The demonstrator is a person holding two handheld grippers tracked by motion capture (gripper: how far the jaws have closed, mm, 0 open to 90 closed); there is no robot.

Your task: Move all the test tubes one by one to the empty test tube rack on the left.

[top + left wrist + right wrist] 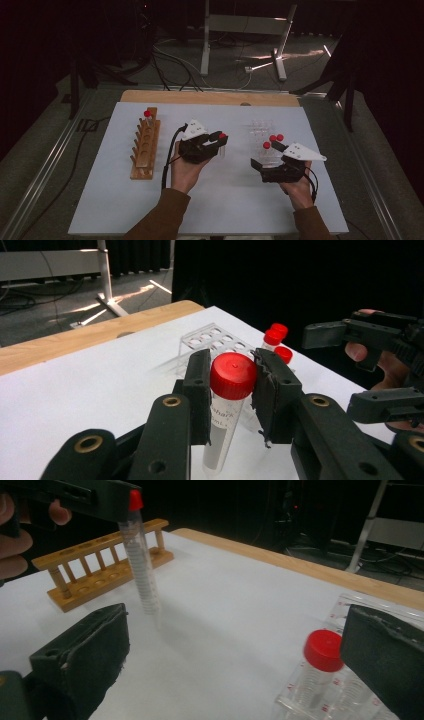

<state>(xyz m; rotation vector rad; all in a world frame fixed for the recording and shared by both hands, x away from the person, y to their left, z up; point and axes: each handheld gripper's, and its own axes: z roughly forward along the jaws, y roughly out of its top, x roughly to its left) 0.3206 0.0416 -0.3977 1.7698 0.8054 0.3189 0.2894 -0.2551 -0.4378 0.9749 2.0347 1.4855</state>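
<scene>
My left gripper (219, 138) hangs above the middle of the white mat, shut on a clear tube with a red cap (232, 375). In the left gripper view both pads press the tube just under the cap. From the right gripper view that tube (140, 565) hangs upright above the mat. My right gripper (266, 155) is open at the near side of a clear plastic rack (259, 131), its pads (95, 650) wide apart with nothing between them. Three red-capped tubes (273, 138) stand in that rack; one (321, 652) sits close by the right pad.
A wooden tube rack (145, 145) lies at the mat's left with one red-capped tube (147, 114) in its far hole. The wooden table edge (210, 97) runs behind the mat. Cables and a metal stand (205, 40) are on the floor beyond.
</scene>
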